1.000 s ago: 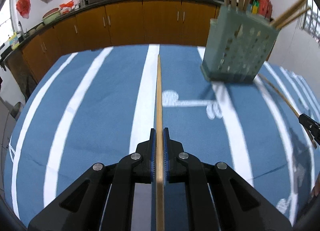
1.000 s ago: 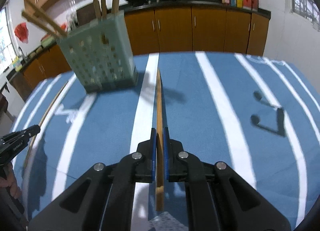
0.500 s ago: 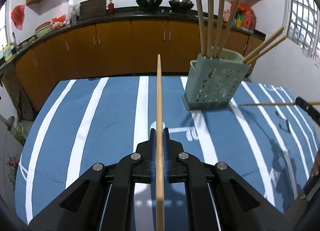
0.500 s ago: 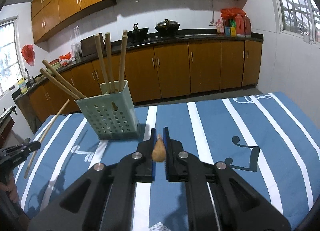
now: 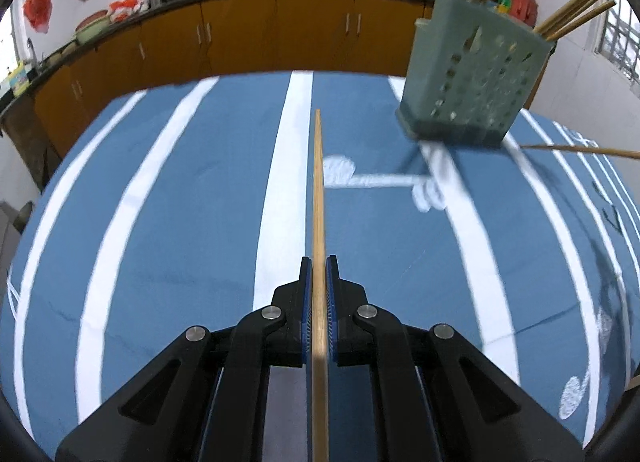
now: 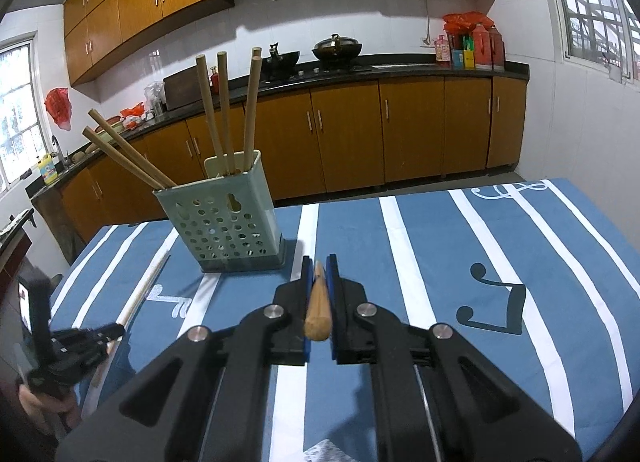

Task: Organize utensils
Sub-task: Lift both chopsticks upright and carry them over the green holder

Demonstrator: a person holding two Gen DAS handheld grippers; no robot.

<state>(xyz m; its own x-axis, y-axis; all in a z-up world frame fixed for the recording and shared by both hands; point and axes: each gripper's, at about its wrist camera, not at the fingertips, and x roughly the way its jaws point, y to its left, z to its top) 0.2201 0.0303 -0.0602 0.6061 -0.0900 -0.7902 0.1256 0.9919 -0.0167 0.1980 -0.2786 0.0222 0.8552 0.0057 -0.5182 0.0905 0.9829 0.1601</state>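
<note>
Daylight is pouring in from the windows (image 6: 596, 2), overexposing their panes. The utensil holder (image 5: 472, 74) is smearing with motion blur in the left wrist view (sharp in the right one). Fisheye distortion is bowing the desk (image 5: 160, 222) stripes, and black vignetting is darkening every corner.

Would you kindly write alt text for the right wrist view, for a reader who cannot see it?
The right claw is shut on a wooden chopstick, its blunt end toward the camera, above a blue striped tablecloth. Ahead on the left stands a perforated green holder with five chopsticks in it. At far left, the left claw holds another chopstick.
</note>
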